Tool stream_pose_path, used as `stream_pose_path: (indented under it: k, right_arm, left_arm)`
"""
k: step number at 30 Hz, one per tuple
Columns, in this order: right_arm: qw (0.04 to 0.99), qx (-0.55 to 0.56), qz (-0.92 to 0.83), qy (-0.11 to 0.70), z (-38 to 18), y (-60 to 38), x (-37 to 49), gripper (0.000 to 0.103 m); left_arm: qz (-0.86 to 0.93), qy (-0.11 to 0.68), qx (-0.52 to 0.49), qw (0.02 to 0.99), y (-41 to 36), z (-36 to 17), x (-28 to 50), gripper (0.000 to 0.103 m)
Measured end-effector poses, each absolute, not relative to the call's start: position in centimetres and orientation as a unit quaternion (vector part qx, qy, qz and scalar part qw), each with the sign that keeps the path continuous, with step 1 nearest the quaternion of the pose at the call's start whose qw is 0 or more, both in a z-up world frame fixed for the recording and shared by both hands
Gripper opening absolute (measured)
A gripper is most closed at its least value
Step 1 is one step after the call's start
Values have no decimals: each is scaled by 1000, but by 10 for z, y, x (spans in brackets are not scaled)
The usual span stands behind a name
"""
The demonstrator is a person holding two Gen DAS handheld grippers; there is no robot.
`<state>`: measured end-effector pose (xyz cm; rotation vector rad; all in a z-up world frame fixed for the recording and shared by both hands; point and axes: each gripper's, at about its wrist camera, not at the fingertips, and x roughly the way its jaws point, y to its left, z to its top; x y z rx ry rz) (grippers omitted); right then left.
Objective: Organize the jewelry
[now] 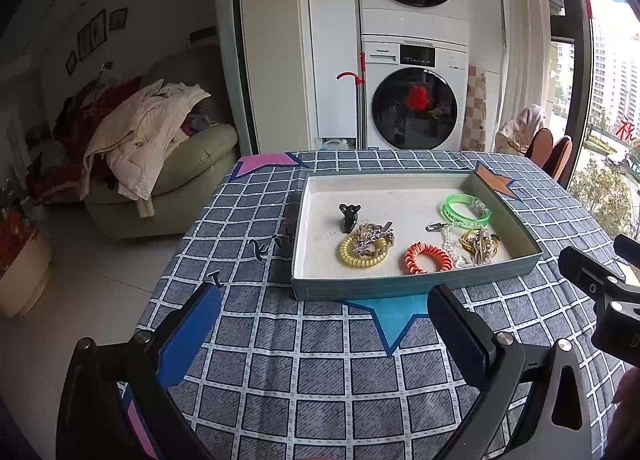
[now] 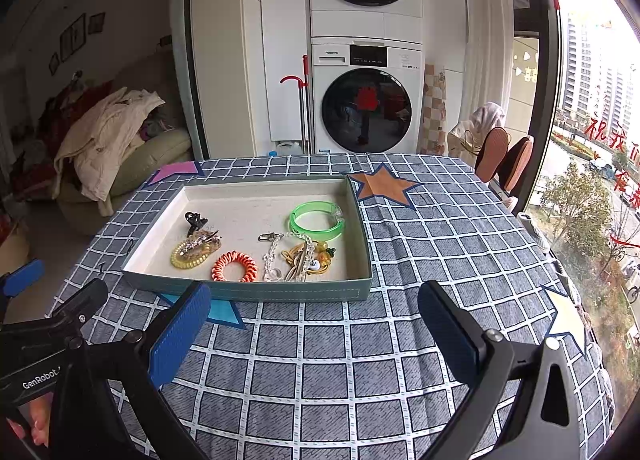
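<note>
Fingers of left gripper [image 1: 324, 334] and right gripper [image 2: 314, 330] spread wide, empty, above tablecloth [image 2: 440, 244].

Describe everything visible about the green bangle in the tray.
The translucent bright green plastic bangle is a wide ring lying flat on the pale lining of the shallow grey-green tray, in its far right part near the right wall. Dark print runs along its outer band. Something clear, unidentifiable, sits at its right edge. A clear bead chain lies just in front; contact is unclear.
</note>
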<state>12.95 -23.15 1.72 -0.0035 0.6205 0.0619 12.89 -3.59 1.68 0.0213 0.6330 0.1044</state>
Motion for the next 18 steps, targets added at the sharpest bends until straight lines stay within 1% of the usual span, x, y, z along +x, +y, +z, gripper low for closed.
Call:
stream_pose_path:
  k: [18]
  right_arm:
    - [952,-2,32,305,18,-231,130,103]
  left_arm:
    - [48,314,7,948,-35,17,130,103]
